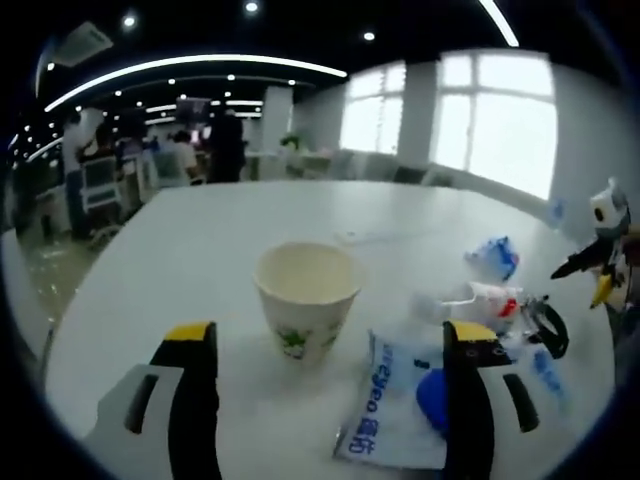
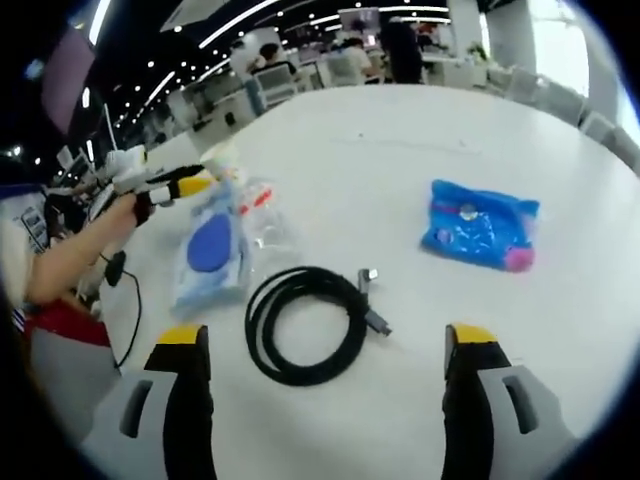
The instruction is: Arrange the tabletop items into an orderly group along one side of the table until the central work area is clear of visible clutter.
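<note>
**Clutter still spread, nothing grasped**

Both claws released: my left gripper faces the paper cup, packet beside its right jaw. My right gripper frames the coiled cable; blue pouch beyond. Grouping looks barely begun.

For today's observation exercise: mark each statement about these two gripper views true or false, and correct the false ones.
1. The paper cup stands upright. True.
2. The black cable lies stretched out straight. False: it is coiled in a loop.
3. The left gripper grips the cup. False: its jaws are open, the cup standing beyond them.
4. The blue packet lies apart from the cable. True.
5. The right gripper is open. True.
</note>
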Tool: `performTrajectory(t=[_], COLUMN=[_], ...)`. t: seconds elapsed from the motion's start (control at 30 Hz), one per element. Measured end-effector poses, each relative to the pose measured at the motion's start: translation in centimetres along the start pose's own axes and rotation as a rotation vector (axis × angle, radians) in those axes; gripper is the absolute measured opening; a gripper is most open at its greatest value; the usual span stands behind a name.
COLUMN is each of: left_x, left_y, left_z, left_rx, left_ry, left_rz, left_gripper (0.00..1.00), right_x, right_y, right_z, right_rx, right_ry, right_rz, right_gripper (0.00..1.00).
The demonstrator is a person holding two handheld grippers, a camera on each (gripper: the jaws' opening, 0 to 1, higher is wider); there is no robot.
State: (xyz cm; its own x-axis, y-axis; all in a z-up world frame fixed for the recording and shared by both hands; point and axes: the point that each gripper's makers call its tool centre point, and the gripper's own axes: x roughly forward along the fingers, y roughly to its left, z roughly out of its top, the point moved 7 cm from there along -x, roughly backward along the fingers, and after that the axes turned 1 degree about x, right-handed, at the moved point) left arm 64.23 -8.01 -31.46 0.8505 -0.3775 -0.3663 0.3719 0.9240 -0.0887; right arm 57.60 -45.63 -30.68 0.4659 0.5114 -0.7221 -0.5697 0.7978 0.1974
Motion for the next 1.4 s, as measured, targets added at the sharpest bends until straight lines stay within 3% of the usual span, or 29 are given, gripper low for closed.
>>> performTrajectory(t=[0.17,0.3,0.6,1.1,1.4], left_x=[-2.2,-3.5,-6.3,-9.6,-11.8], left_y=[-2.5,-3.9,-6.6,-9.4,-10.4], left_z=[-0.6,-0.7,-0.2,1.3,2.9], left_rx=[0.045,0.038,0.081,0.117,0.149], left_ry=[0.045,0.056,0.101,0.129,0.126], left_rz=[-0.06,-0.096,-0.132,-0.144,-0.127], left_gripper=[0.99,0.99,0.99,0.99,0.99], right_x=[0.2,0.5,1.1,3.7,4.2], right_y=[0.1,0.1,0.0,-0.5,-1.0], right_z=[0.3,0.7,1.3,1.5,1.0], right_rx=[-0.034,-0.038,-0.064,-0.095,-0.099], right_ry=[0.002,0.003,0.008,0.066,0.12], right_rz=[0.004,0.011,0.027,0.046,0.001], right_gripper=[0.97,0.96,0.9,0.59,0.47])
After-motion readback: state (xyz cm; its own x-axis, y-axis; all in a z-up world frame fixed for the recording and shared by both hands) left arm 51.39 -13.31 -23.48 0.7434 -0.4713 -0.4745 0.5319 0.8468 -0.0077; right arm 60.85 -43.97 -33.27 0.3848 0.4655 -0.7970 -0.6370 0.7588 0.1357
